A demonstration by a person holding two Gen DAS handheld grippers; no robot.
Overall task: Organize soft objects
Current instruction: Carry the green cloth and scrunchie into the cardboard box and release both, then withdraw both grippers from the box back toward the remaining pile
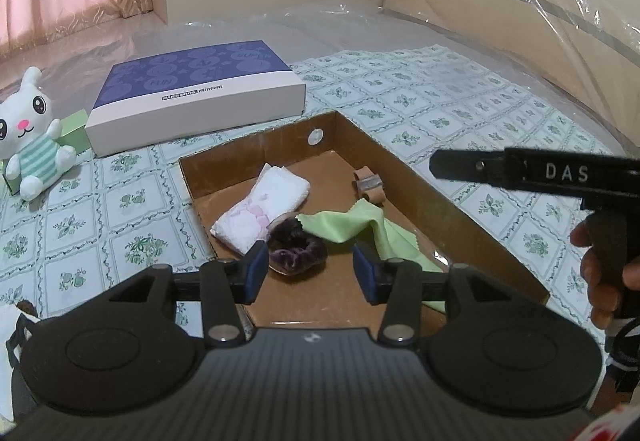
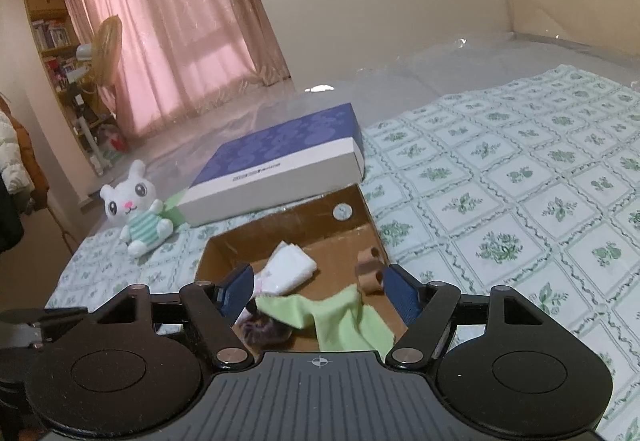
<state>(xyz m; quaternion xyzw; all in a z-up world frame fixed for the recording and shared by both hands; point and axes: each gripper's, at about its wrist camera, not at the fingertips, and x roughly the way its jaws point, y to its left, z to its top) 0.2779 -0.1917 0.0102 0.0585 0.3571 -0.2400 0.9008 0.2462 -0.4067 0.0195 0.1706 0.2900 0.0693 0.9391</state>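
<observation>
Hovering over the cardboard tray (image 1: pixel 420 177), both the left gripper (image 1: pixel 310 269) and right gripper (image 2: pixel 320 295) stand apart and empty; green cloth (image 1: pixel 348 225), purple scrunchie (image 1: pixel 298 251) and folded towel (image 1: pixel 264 209) lie inside; next, probably, the plush bunny (image 1: pixel 30 133) left of the tray wants fetching.
</observation>
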